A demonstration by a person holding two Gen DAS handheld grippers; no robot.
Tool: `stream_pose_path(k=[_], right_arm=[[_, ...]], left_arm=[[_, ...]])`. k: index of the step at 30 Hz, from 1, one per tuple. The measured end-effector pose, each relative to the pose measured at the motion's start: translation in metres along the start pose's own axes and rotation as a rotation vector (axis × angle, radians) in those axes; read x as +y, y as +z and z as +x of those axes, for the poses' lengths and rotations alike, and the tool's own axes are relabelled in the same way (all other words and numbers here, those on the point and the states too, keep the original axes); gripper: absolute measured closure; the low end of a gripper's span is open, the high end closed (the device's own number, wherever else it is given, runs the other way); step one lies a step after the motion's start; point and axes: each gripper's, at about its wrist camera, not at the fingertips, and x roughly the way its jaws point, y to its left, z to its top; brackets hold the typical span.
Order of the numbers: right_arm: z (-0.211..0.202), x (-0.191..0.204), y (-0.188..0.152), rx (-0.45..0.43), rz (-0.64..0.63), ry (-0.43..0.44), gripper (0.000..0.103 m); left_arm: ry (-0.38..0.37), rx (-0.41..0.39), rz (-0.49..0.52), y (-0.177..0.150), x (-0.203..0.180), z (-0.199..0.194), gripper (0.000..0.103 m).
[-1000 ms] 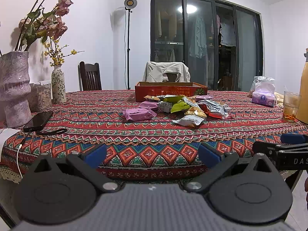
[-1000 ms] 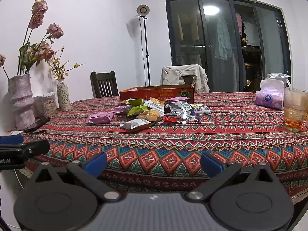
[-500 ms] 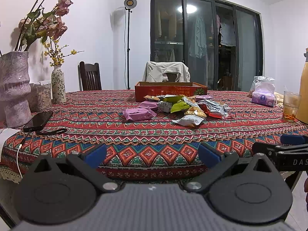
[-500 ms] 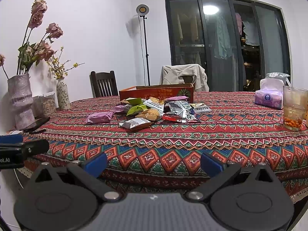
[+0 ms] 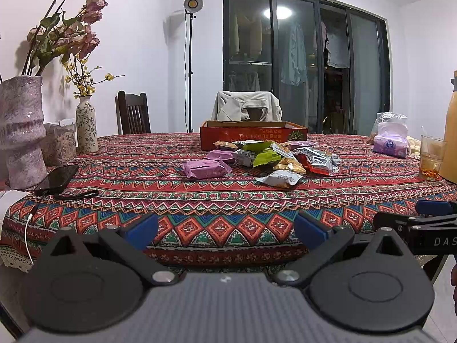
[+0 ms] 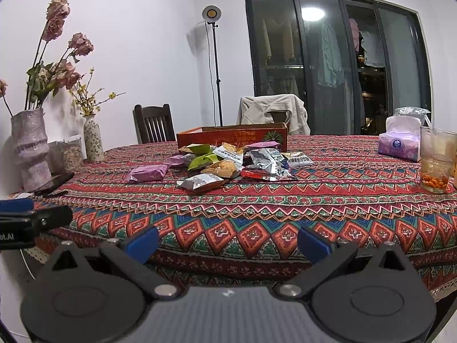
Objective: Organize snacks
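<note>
— Both tools idle?

— Yes. The left gripper (image 5: 225,230) and right gripper (image 6: 227,241) hang spread wide and empty off the table's near edge, unmoved from a moment ago.

— The snacks?

— The snack packets (image 6: 228,163) lie heaped mid-table, just before the red box (image 6: 232,138). Light, crinkly, slippery foil; I'd pinch a sealed end.

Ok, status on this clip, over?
Left gripper open, empty. Right gripper open, empty. Snack packets piled loose on the tablecloth, in front of the red box. Path clear.
</note>
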Motion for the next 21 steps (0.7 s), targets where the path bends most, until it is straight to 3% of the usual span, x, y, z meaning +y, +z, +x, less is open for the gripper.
stream_pose_path(k=[21], right_arm=[[0.0007, 0.0001, -0.0008, 0.002, 0.001, -0.001, 0.000]], left_arm=[[0.004, 0.006, -0.001, 0.0018, 0.0000, 0.0025, 0.000]])
